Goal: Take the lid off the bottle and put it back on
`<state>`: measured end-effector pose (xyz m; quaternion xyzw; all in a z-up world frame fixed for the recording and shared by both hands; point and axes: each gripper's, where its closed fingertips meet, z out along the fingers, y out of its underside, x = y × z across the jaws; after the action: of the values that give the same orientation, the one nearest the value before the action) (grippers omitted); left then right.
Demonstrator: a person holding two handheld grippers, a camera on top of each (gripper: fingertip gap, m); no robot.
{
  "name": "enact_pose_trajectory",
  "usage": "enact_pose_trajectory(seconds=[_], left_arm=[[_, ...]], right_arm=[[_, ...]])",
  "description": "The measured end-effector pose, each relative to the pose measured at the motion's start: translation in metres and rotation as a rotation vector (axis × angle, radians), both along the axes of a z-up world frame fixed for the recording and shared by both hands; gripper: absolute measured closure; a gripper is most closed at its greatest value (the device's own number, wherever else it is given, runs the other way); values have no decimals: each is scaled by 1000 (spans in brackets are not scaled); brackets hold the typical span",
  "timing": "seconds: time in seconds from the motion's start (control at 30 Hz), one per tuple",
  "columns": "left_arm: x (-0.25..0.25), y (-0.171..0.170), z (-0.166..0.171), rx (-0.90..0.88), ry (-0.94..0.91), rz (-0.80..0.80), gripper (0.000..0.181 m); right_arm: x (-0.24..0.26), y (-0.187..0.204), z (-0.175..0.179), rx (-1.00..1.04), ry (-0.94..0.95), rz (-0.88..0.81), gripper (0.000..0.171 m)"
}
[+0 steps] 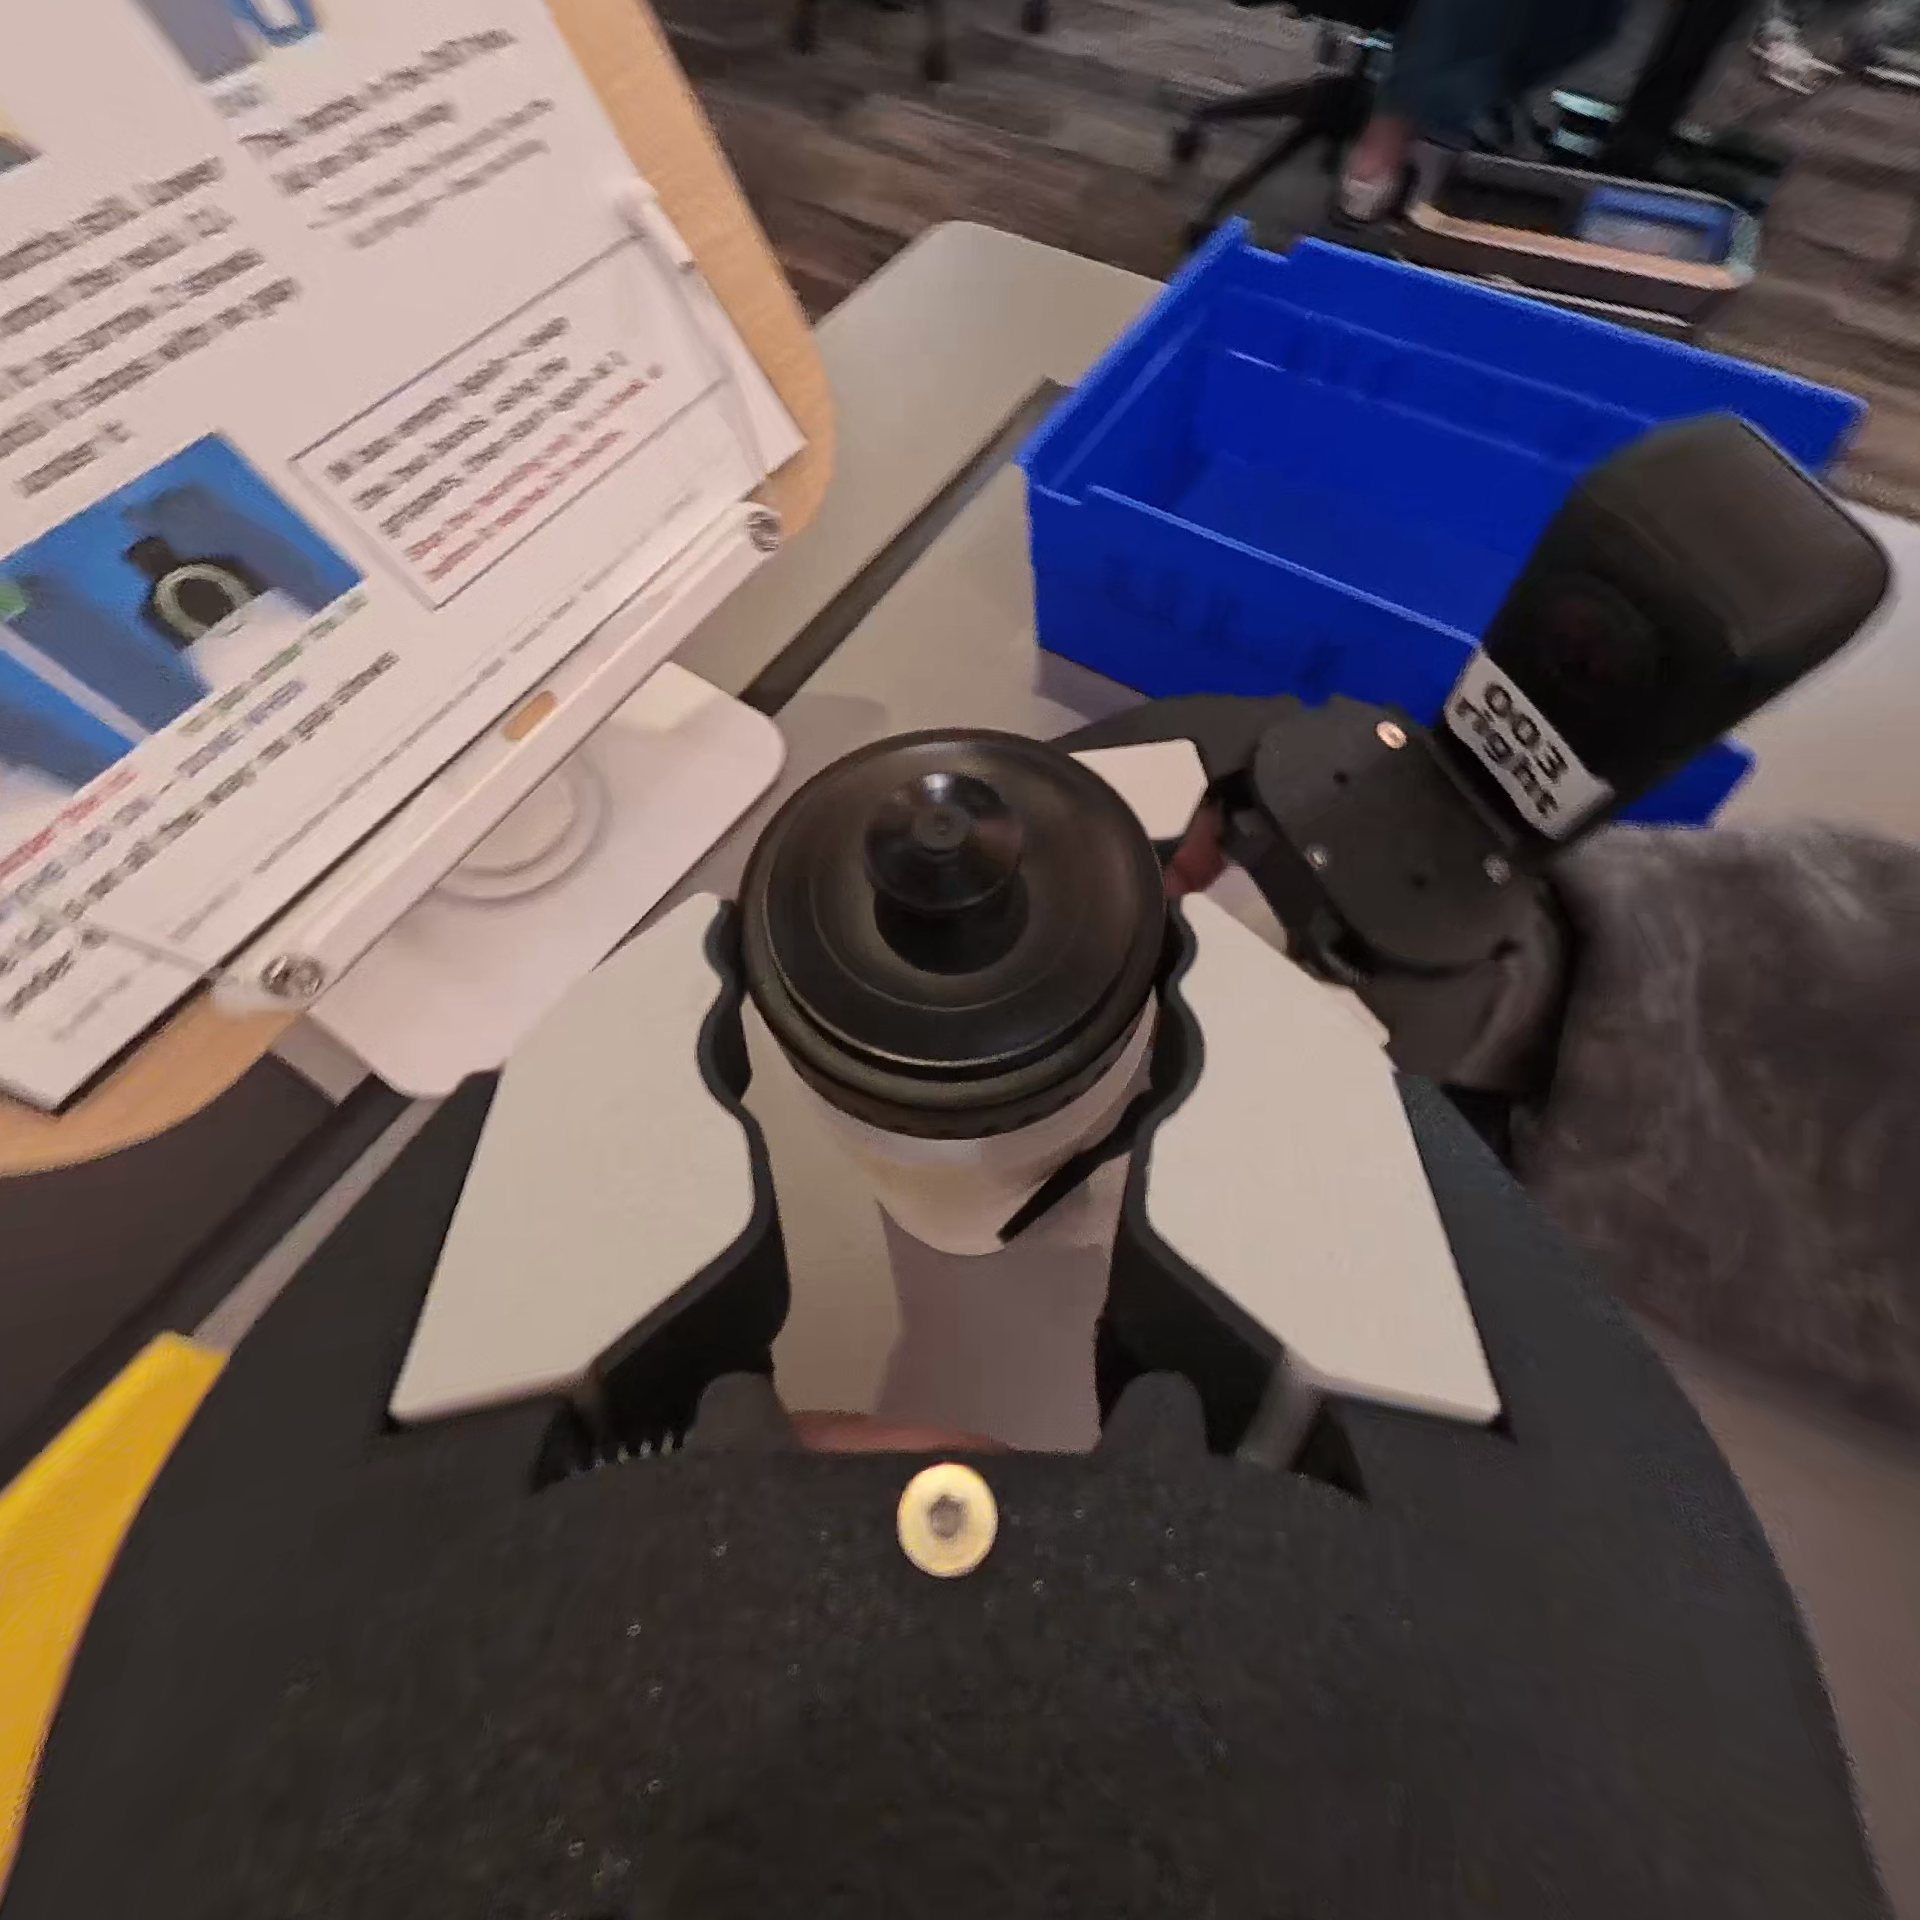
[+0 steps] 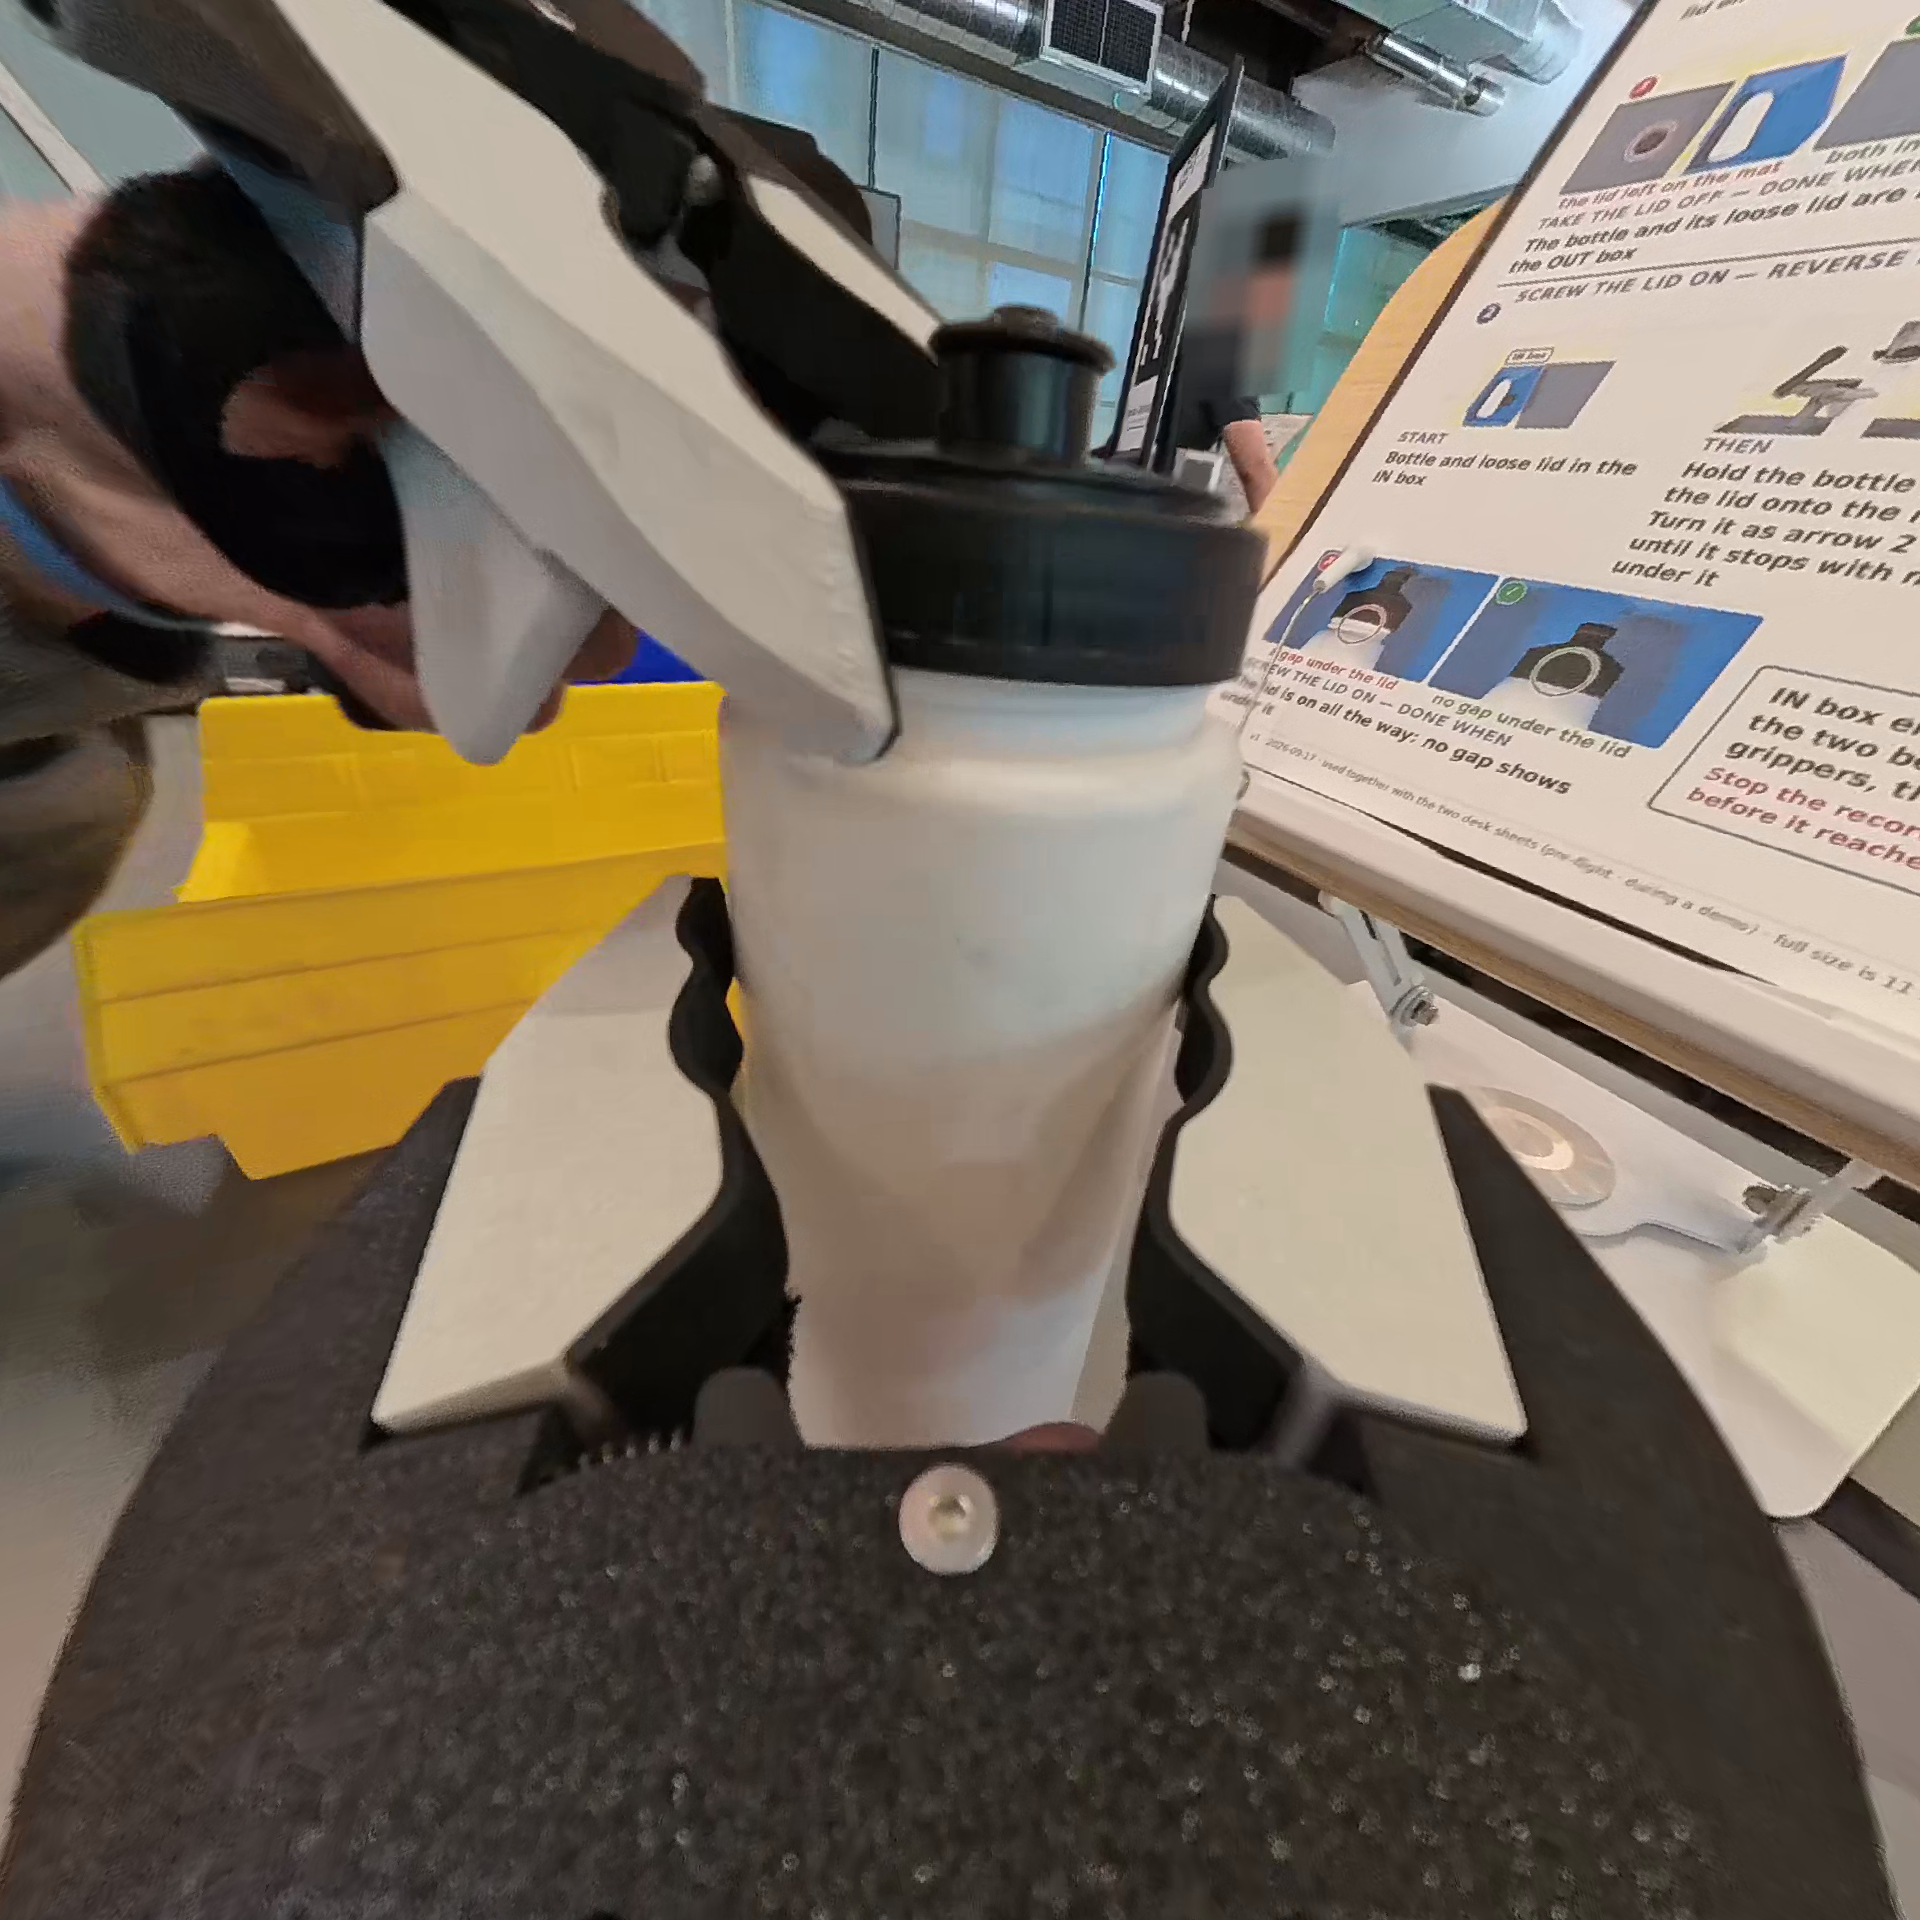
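Gripping the white bottle (image 2: 966,1039) around its body, the right gripper (image 2: 951,1039) has its jaws closed onto the sides, the bottle standing upright with its long axis running 6 to 12 o'clock in the right wrist view. The black lid (image 1: 951,914) sits on the neck, no gap visible under its rim. From above, the left gripper (image 1: 951,997) straddles the lid, its fingers (image 1: 623,1122) pressed to the rim at 9 and 3 o'clock, so it looks closed on the lid. In its own view the lid lies dead ahead, toward 12 o'clock. A blue bin (image 1: 1351,499) sits at 1 o'clock, well apart; a yellow bin (image 2: 395,914) at 9 o'clock in the right view. Any turn must spin about that vertical axis.
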<state>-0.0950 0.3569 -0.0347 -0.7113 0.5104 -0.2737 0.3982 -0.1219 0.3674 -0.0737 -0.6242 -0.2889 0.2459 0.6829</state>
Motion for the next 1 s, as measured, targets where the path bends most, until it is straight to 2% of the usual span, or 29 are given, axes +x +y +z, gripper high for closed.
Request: enact_pose_trajectory(seconds=[0.23,0.33,0.4,0.47,0.53,0.7,0.73,0.8,1.0], left_arm=[[-7,9,1,63,-22,630,106],[-7,14,3,116,-43,759,106],[-8,14,3,107,-41,781,106],[-6,11,3,90,-55,729,103],[-2,1,3,71,-52,583,87],[-20,-17,22,137,-61,212,92],[-22,-22,19,111,-44,110,99],[-25,-20,15,37,-36,-29,95],[-16,-12,17,-221,-113,-295,93]], right_arm=[[-2,1,-1,4,-17,-35,87],[-1,4,-1,-10,-10,-58,87],[0,4,-1,-14,-14,-54,87],[-1,3,-1,-15,-11,-48,87],[-1,3,-1,-16,-6,-43,87],[-1,3,-1,-17,-1,-31,87],[-1,3,-1,-18,3,-29,87],[-2,3,-1,-20,7,-27,87],[-2,2,-2,-16,-5,-25,87]])
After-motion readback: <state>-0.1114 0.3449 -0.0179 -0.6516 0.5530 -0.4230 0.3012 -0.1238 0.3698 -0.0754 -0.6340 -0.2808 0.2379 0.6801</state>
